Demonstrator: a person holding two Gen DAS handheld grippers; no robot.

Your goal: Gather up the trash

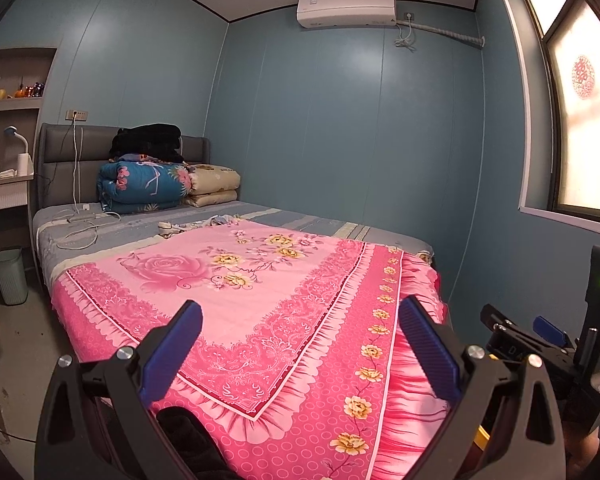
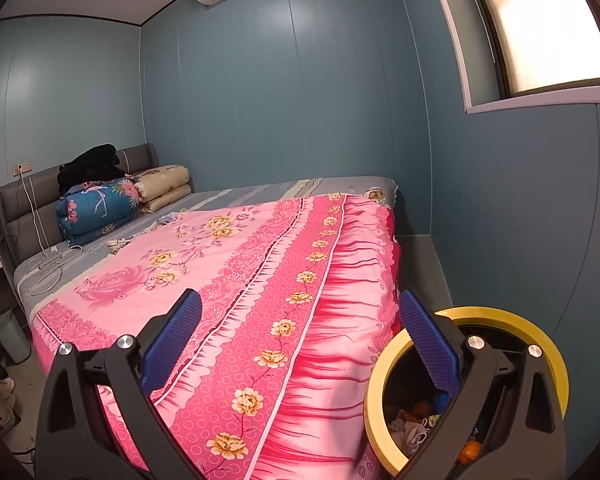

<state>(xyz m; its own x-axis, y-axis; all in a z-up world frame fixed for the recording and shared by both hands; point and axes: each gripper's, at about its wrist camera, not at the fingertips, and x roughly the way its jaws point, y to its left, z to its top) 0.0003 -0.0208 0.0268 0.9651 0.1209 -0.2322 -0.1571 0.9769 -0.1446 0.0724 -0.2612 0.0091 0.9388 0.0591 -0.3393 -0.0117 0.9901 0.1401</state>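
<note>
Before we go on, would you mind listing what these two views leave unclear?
- Bin contents, right wrist view: partly hidden behind the right tongs; items too small to name.
- Small things on the bed, left wrist view: too small to tell trash from belongings.
- Green basket, left wrist view: inside hidden by its wall.

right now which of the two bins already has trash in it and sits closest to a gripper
The yellow-rimmed bin under the right gripper, beside the bed's foot, with scraps visible inside. The pale green bin stands far off by the headboard.

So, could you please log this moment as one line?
left hand-held gripper: open, empty | right hand-held gripper: open, empty | yellow-rimmed bin: holds trash, beside bed
</note>
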